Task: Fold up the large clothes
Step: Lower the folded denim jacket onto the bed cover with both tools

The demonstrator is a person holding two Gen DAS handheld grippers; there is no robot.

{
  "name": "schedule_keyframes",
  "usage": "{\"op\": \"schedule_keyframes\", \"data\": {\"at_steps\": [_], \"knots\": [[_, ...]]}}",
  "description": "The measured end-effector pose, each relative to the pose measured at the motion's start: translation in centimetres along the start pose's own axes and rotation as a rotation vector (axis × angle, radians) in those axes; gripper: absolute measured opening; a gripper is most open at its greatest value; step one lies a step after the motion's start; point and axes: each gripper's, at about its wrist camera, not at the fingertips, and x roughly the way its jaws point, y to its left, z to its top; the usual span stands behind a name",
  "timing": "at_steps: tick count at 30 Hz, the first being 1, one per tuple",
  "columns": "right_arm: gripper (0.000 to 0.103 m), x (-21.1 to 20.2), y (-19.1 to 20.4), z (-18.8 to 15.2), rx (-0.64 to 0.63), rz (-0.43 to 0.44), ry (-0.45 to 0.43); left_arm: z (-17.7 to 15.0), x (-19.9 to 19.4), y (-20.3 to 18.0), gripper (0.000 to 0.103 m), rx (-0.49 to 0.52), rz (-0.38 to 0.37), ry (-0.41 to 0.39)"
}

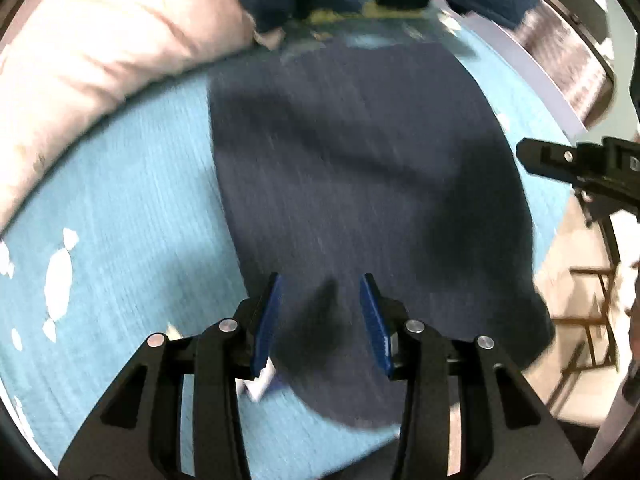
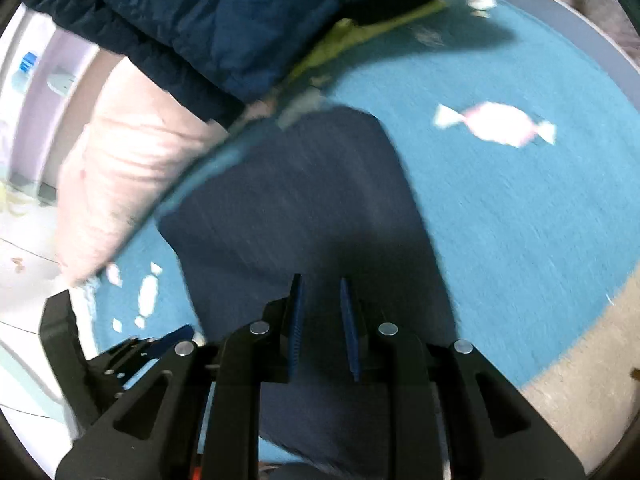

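A dark navy garment (image 1: 360,184) lies flat in a long folded panel on a turquoise bed sheet (image 1: 140,208). My left gripper (image 1: 320,320) hovers over its near end, open, with nothing between the blue pads. A white tag (image 1: 260,384) shows by the left pad. In the right wrist view the same garment (image 2: 288,208) runs away from my right gripper (image 2: 320,320), which is open with a narrow gap, above the cloth. The right gripper also shows in the left wrist view (image 1: 560,164). Both views are motion-blurred.
A pink pillow (image 1: 100,60) lies at the far left. A blue puffy jacket (image 2: 240,20) and a yellow-green cloth (image 2: 352,36) sit at the far end. The sheet (image 2: 520,220) has candy prints (image 2: 496,122). The bed edge and floor (image 1: 580,340) are to the right.
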Motion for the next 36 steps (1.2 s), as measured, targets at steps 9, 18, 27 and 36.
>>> {"op": "schedule_keyframes", "data": {"at_steps": [9,18,27,36], "knots": [[0.006,8.5,-1.8,6.2,0.159,-0.006,0.059,8.9,6.1,3.3,0.043,-0.101,0.076,0.061],[0.004,5.7,-3.4,4.1,0.234,0.063,0.071,6.5,4.5,1.6,0.047,0.003,0.157,0.041],[0.006,0.5,-4.4,-8.8,0.172,-0.060,0.197,-3.4,1.6,-0.4,0.047,0.097,0.079,0.094],[0.000,3.3,-5.0,-12.2,0.191,-0.194,0.141,-9.1,7.1,1.2,0.046,-0.122,-0.016,0.283]]}}
